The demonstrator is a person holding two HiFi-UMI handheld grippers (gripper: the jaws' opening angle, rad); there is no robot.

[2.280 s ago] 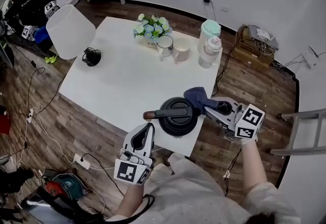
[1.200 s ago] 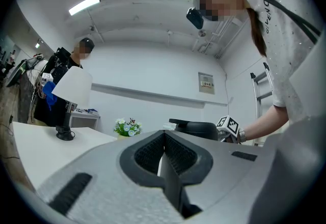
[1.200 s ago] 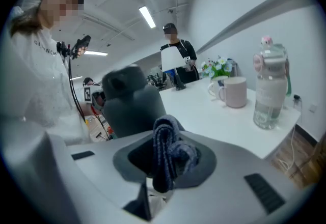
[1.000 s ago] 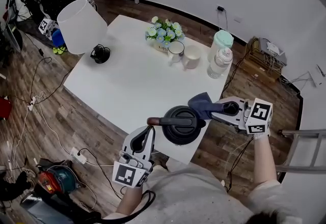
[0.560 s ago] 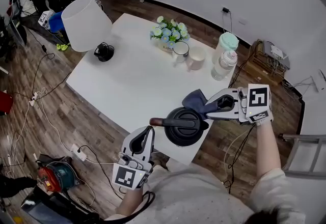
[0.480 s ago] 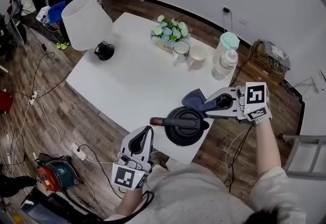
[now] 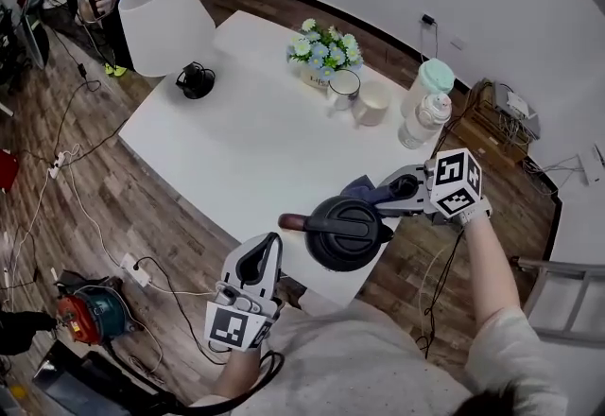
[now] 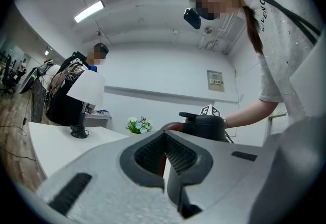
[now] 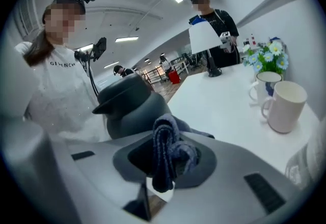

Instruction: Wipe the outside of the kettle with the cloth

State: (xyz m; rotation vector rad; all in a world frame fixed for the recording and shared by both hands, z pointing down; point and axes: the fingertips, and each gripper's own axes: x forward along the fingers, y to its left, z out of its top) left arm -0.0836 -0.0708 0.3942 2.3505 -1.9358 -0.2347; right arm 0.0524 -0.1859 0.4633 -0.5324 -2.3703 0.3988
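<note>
At the desk's near right corner stands the black kettle, its handle pointing left. Right tongs are clamped on the dark blue cloth, whose bunch lies against the kettle's far right flank. Left tongs hang off the near desk edge, jaws drawn together on nothing, near the handle's tip. By my reading the wiping is under way on that one side. The near and left flanks, spout and lid look yet to be covered. Only the right gripper view shows the cloth folded between the jaws, with a white mug beyond. Only the head view shows both tongs about the kettle.
</note>
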